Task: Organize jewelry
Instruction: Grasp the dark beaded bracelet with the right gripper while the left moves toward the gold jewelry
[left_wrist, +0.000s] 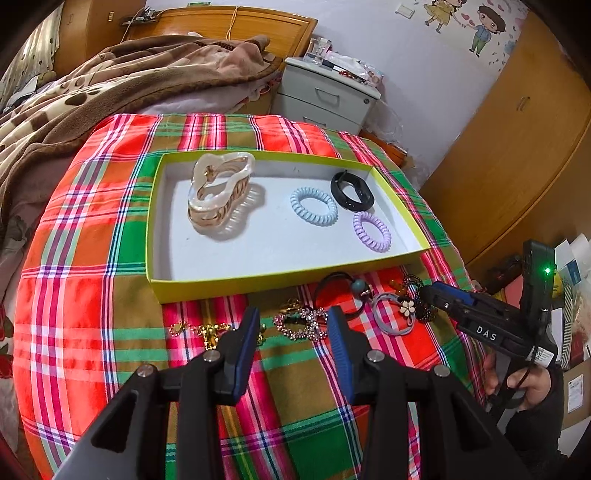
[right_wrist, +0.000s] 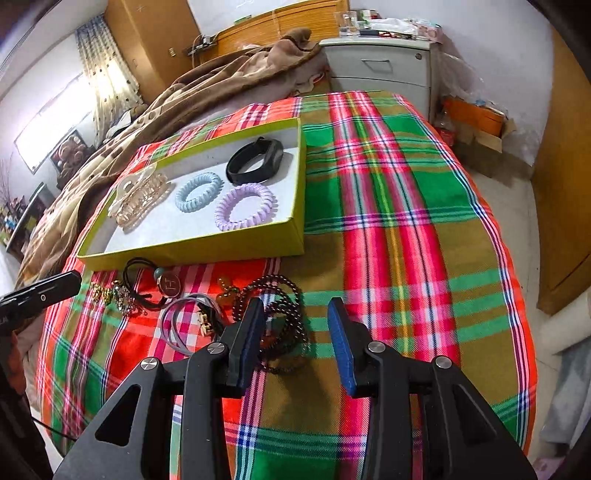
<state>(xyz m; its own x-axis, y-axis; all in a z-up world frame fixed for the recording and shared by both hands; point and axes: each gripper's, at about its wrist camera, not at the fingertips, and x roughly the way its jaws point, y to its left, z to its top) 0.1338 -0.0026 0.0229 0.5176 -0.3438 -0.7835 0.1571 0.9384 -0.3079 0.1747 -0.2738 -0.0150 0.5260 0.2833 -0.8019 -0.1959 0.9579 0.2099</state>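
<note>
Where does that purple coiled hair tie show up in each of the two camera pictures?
Left wrist view: the purple hair tie lies right of center, in the near right corner of the yellow box.
Right wrist view: it lies left of center, by the box's near wall.
Shared landmark: the black band just behind it.

The left claw (left_wrist: 293, 325) points steeply downward, its jaws standing wide apart with nothing between them. The right claw (right_wrist: 295, 317) tilts down likewise, jaws spread and empty, gripped by a hand (left_wrist: 532, 386) at four o'clock in the left wrist view.
</note>
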